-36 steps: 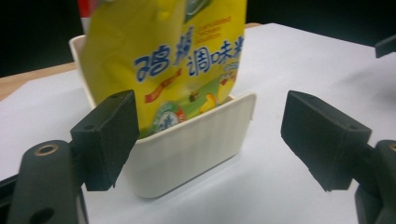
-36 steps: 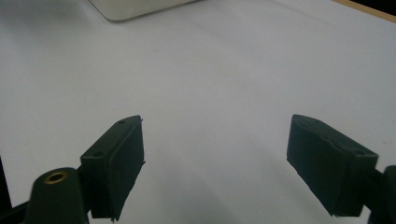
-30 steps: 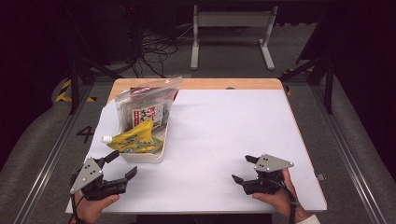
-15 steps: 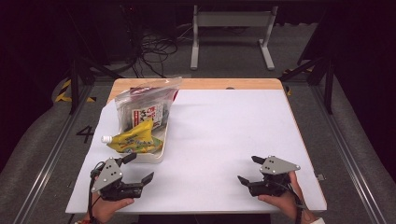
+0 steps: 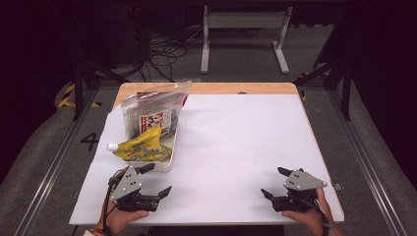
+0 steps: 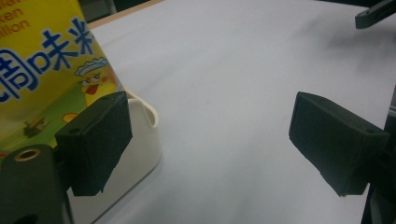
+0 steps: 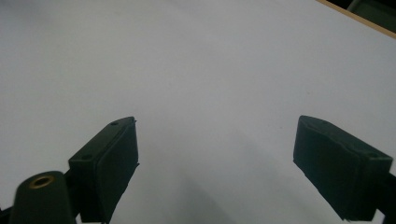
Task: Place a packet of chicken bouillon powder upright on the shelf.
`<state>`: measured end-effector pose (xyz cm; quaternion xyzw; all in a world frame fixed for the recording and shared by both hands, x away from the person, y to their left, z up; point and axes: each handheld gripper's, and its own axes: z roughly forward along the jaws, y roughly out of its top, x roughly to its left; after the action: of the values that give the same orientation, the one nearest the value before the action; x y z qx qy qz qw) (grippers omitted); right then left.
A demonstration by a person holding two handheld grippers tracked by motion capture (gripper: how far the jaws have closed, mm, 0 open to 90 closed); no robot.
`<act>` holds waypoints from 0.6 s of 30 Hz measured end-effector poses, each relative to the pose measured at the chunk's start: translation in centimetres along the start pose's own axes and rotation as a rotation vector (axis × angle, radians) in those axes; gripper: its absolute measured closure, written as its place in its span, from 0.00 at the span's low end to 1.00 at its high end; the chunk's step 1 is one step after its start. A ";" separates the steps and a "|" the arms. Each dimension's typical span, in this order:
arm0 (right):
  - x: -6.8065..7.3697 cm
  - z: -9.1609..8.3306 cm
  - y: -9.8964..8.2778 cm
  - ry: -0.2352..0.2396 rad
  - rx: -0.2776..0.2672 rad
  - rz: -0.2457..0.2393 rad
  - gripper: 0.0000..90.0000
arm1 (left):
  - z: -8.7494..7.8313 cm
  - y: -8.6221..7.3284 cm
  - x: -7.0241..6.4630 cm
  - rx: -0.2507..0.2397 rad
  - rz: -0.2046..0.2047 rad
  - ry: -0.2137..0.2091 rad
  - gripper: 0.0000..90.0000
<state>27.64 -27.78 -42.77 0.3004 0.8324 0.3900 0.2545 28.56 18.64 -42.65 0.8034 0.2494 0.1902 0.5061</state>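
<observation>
My left gripper [image 5: 157, 179] is open near the table's front left, just in front of a white tray [image 5: 168, 163]. A yellow pouch [image 5: 141, 145] with a white cap lies in the tray, and a clear bag of packets [image 5: 153, 109] leans behind it. In the left gripper view the gripper [image 6: 210, 140] has bare table between its pads, with the yellow pouch [image 6: 51, 70] and the tray rim [image 6: 148, 116] by the left pad. My right gripper [image 5: 274, 182] is open at the front right. Its jaws have just been opening, and the right gripper [image 7: 215, 158] holds nothing.
A white sheet [image 5: 236, 132] covers the wooden table [image 5: 221, 88]. The right gripper's jaw tip [image 6: 373, 14] shows far off in the left gripper view. Metal rails and a frame stand on the floor around the table.
The left gripper has moved right along the front edge, closer to the tray. The right gripper has drifted a little right and toward the front edge, its jaws slightly wider.
</observation>
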 end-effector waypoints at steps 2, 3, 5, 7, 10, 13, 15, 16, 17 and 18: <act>-0.2 -0.3 -0.3 -0.009 0.002 0.007 0.15 | 0.4 0.1 -0.1 0.018 0.008 -0.010 0.15; -0.2 -0.5 -0.5 -0.016 0.005 0.008 0.15 | 0.6 0.1 -0.1 0.024 0.010 -0.012 0.15; -0.3 -0.7 -0.8 -0.024 0.006 0.016 0.15 | 1.2 0.1 -0.3 0.039 0.025 -0.024 0.15; -0.4 -1.0 -1.2 -0.027 0.010 0.024 0.12 | 1.6 0.1 -0.6 0.051 0.040 -0.043 0.14; -0.3 -1.3 -1.7 -0.031 0.012 0.021 0.12 | 2.1 0.3 -0.9 0.054 0.058 -0.080 0.13; -0.2 -1.5 -2.2 0.003 0.006 0.015 0.11 | 2.8 0.3 -1.2 0.066 0.060 -0.116 0.13; -0.1 -1.6 -2.4 0.007 0.005 0.015 0.12 | 3.4 0.1 -1.5 0.094 0.078 -0.128 0.13; -0.1 -1.6 -2.4 0.010 0.002 0.014 0.11 | 3.6 0.0 -1.6 0.104 0.079 -0.134 0.12; -0.2 -1.6 -2.5 0.010 -0.003 0.017 0.11 | 3.8 0.0 -1.6 0.113 0.081 -0.139 0.12; -0.2 -1.6 -2.5 0.002 -0.008 0.020 0.11 | 3.9 -0.1 -1.6 0.120 0.083 -0.135 0.12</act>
<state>25.97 -30.03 -43.79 0.3073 0.8282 0.3960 0.2508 29.44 14.90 -44.44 0.8529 0.1921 0.1411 0.4646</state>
